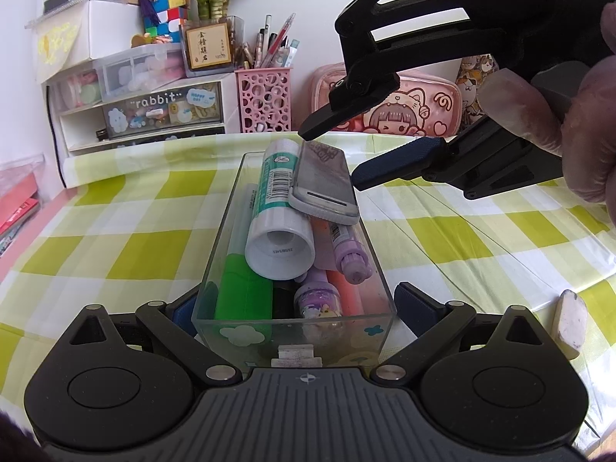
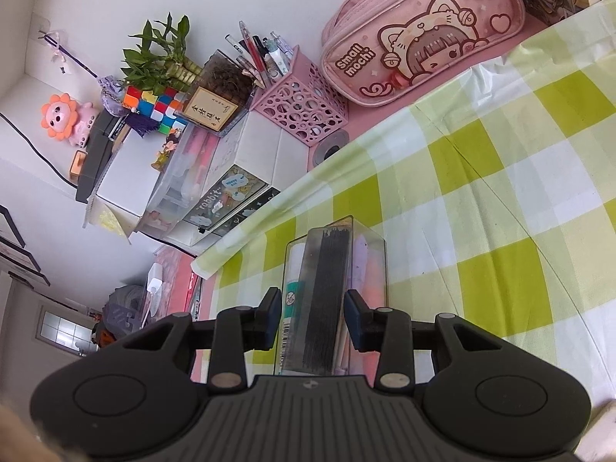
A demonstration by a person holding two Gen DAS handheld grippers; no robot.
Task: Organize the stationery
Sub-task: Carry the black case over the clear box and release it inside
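Left gripper (image 1: pixel 294 308) nearest, jaws clamped on near end of clear box (image 1: pixel 379 265). Surface: green-white checked tablecloth (image 1: pixel 462 238) over pink desk, white wall behind. Box holds one glue stick (image 1: pixel 275 208), one lead case (image 1: pixel 323 181) lying on top, one green marker (image 1: pixel 240 292), several purple and orange pens (exact count unclear). Right gripper (image 1: pixel 331 154) above lead case, jaws apart, not touching it. One eraser (image 1: pixel 569 323) on cloth, right of box. One pink pen cup (image 1: pixel 263 100), one pink pencil pouch (image 2: pixel 423 34).

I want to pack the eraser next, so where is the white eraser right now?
In the left wrist view the white eraser lies on the checked tablecloth at the lower right, outside the clear box and right of the left claw.
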